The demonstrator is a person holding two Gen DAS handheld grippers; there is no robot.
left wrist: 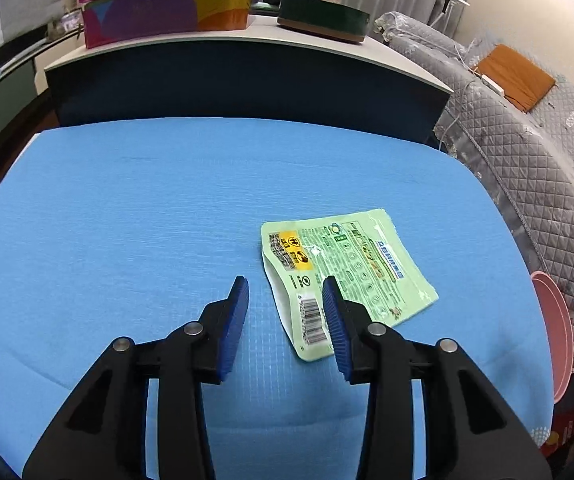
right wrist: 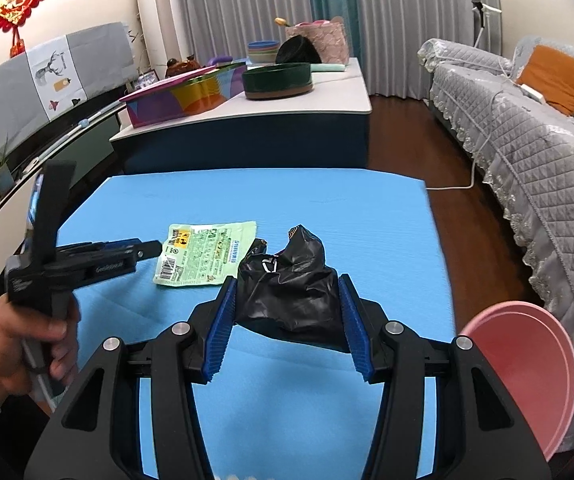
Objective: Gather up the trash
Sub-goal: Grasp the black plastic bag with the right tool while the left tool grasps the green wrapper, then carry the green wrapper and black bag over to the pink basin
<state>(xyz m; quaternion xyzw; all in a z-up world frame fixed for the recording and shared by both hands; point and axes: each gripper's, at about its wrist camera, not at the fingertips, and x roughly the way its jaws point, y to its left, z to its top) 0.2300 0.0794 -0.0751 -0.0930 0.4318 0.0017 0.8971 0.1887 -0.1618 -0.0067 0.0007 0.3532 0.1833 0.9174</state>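
Hovering spread over the green wrapper [left wrist: 343, 276]'s near-left end, left claw [left wrist: 285, 298] is nearer; right claw [right wrist: 287, 304] pinches a black bag [right wrist: 287, 292].

Wrapper [left wrist: 347, 276] on mat [left wrist: 127, 220], bag [right wrist: 291, 296] right, basin [right wrist: 527, 360] far right

A table [left wrist: 127, 208] covered by a blue mat is shown. A flat green packet [left wrist: 347, 276] is laid printed side up on its surface, toward the right half; the remaining surface is seen as plain blue.
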